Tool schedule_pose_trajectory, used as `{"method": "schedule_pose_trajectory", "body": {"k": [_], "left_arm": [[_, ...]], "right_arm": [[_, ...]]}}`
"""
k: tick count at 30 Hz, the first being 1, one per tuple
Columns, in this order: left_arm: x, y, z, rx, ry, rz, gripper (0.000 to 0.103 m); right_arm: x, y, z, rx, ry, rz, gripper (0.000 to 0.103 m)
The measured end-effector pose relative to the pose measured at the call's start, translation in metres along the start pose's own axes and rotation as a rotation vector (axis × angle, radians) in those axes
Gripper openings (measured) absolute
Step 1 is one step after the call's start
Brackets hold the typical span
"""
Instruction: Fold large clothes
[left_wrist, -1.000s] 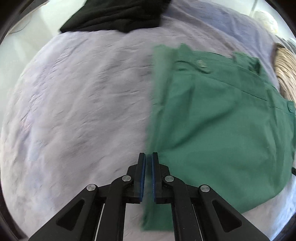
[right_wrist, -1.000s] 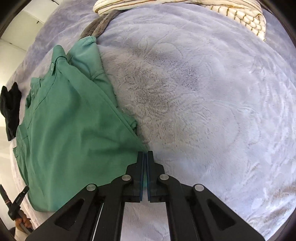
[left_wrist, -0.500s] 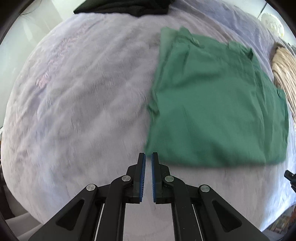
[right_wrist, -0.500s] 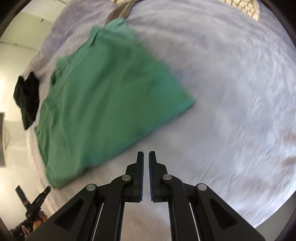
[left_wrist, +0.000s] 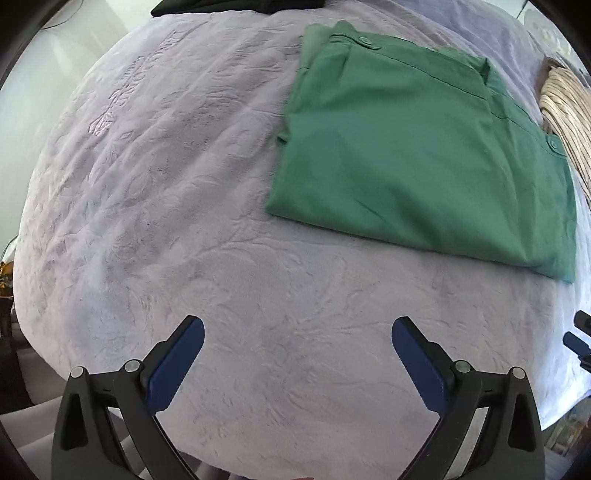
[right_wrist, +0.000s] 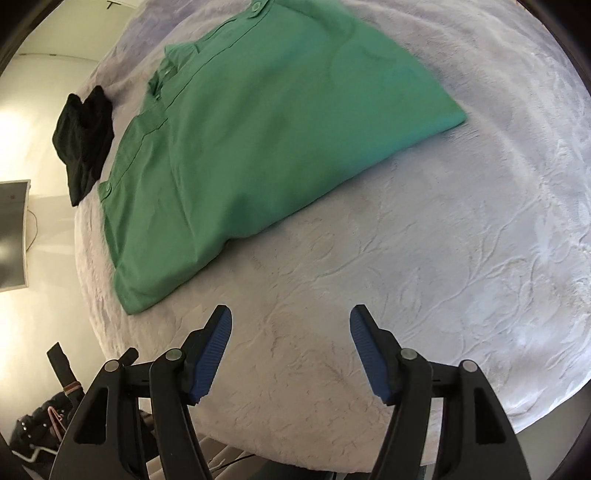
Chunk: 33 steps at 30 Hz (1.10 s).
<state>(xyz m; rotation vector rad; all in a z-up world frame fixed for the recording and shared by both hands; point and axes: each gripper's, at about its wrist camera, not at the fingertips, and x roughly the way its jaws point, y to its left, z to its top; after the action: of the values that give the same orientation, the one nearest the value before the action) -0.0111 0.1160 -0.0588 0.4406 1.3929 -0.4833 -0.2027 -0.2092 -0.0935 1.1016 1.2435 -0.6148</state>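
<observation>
A green button shirt (left_wrist: 417, 147) lies folded flat in a rectangle on the pale lilac bedspread (left_wrist: 166, 206). In the right wrist view the shirt (right_wrist: 258, 122) lies at the upper left. My left gripper (left_wrist: 297, 334) is open and empty, held above the bedspread short of the shirt's near edge. My right gripper (right_wrist: 290, 323) is open and empty too, above bare bedspread (right_wrist: 461, 258) below the shirt's near edge.
A black garment (right_wrist: 83, 136) lies on the bed beyond the shirt, also at the top of the left wrist view (left_wrist: 236, 5). A cream striped cloth (left_wrist: 565, 110) lies at the far right. The bed edge drops off near both grippers. Dark items (right_wrist: 44, 417) sit on the floor.
Both grippers have let go of the shirt, opened wide and pulled back from it. The shirt now lies folded and still on the bed.
</observation>
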Motion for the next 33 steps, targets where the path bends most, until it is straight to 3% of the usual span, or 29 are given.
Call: {"method": "schedule_pose_trajectory", "body": {"k": [4,6,8,12,18,23,29,33], "left_arm": [[-0.008,-0.017,-0.001,0.008,-0.015,0.005,0.102],[-0.013,-0.025,0.006,0.012,-0.025,0.010,0.102],[-0.015,-0.029,0.017,0.016,-0.026,0.016,0.102],[-0.019,-0.043,0.015,0.010,-0.023,0.035,0.102],[-0.023,-0.052,0.010,-0.002,-0.009,0.034,0.102],[-0.009,-0.044,0.012,0.045,0.020,0.004,0.102],[0.001,-0.009,0.027,0.083,0.025,-0.061,0.102],[0.002,0.018,0.046,0.121,0.003,-0.072,0.102]], "right_arm": [[0.000,0.003,0.001,-0.020,0.018,0.008,0.073],[-0.002,0.006,0.002,-0.041,0.028,0.022,0.083],[-0.003,0.009,0.003,-0.067,0.032,0.032,0.085],[-0.004,0.015,0.004,-0.130,0.048,0.059,0.103],[0.002,0.030,0.003,-0.228,0.092,0.093,0.103],[0.019,0.046,0.000,-0.236,0.134,0.093,0.103],[0.046,0.069,-0.015,-0.121,0.134,0.138,0.103],[0.074,0.085,-0.028,0.001,0.141,0.214,0.103]]}}
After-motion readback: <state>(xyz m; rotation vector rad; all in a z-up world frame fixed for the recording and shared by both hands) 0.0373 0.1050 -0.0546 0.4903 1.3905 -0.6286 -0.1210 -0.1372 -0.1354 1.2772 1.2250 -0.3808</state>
